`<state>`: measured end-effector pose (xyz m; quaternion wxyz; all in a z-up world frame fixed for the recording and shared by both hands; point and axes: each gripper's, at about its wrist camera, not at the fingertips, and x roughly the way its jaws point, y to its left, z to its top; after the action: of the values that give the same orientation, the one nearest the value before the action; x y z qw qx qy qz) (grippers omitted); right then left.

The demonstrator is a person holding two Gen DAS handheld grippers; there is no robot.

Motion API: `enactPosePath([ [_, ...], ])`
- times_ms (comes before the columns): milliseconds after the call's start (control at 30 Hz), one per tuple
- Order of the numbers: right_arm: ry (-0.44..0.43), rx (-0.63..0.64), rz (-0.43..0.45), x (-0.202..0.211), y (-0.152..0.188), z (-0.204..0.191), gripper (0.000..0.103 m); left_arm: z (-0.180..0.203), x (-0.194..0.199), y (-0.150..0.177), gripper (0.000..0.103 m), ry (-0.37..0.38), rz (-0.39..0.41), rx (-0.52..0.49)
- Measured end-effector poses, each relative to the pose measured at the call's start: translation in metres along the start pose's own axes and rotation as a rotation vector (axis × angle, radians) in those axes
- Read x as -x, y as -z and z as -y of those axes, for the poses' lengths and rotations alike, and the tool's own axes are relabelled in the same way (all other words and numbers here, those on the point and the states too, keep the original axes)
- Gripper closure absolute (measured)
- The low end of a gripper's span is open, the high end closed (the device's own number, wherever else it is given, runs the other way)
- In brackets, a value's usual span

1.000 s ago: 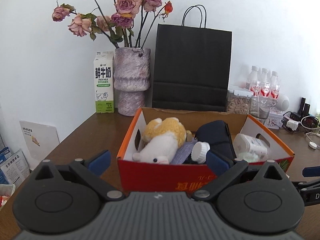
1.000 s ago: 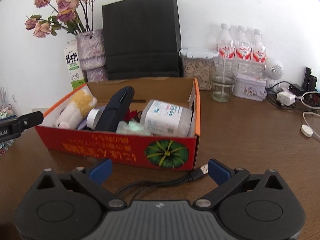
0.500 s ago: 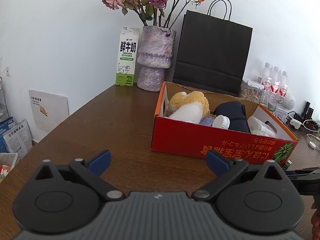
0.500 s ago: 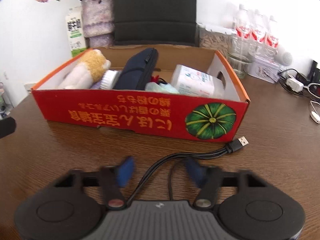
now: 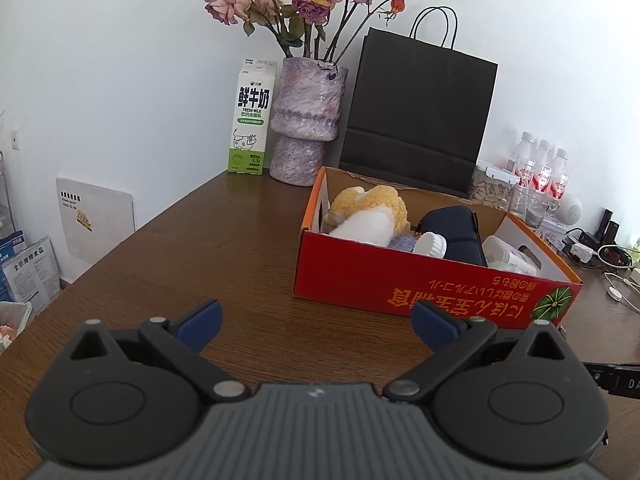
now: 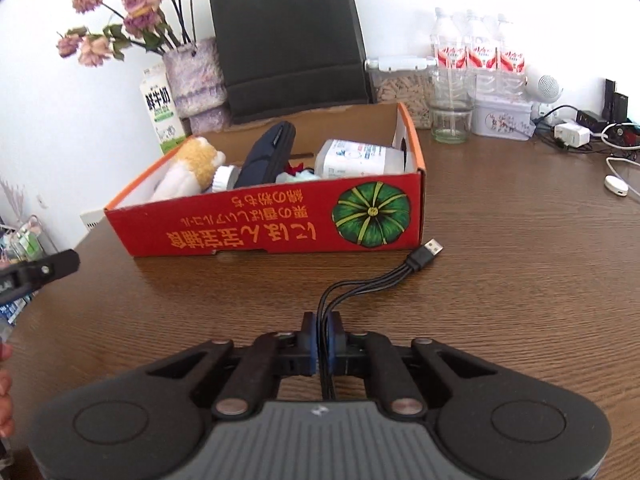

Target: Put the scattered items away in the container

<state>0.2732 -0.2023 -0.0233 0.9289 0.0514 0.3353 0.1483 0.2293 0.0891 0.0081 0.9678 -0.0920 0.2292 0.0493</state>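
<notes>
A red cardboard box (image 5: 400, 280) (image 6: 260, 216) stands on the brown table, holding a yellow-white plush toy (image 5: 372, 216), a dark zip case (image 6: 268, 156), a white bottle (image 6: 356, 160) and small items. A black multi-strand USB cable (image 6: 372, 280) lies in front of the box, its plug (image 6: 432, 248) by the box's right corner. My right gripper (image 6: 320, 320) has its jaws closing, the pads pressing the cable strands between them. Left of the box and short of it, my left gripper (image 5: 316, 316) is open and holds nothing.
Behind the box stand a milk carton (image 5: 252, 120), a vase of dried roses (image 5: 308, 120), a black paper bag (image 5: 420, 120), water bottles (image 6: 476, 56), a glass (image 6: 450, 116) and a tin (image 6: 502, 116). Chargers and cords (image 6: 580, 132) lie at the far right.
The right gripper's jaws went from wide open to closed on the cable. The left gripper drew back and left from the box, which now looks smaller and further right.
</notes>
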Motion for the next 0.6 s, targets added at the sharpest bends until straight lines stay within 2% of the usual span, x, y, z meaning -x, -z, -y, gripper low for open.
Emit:
enactPosePath([
  [267,-0.087,-0.003,0.137,0.046,-0.016,-0.001,0.100,0.027,0.015,0.001,0.000,0.067,0.007,-0.027],
  [600,-0.153,0.029,0.239,0.073,-0.041,-0.010,0.100,0.064,0.033,-0.015,0.000,0.145,0.047,-0.082],
])
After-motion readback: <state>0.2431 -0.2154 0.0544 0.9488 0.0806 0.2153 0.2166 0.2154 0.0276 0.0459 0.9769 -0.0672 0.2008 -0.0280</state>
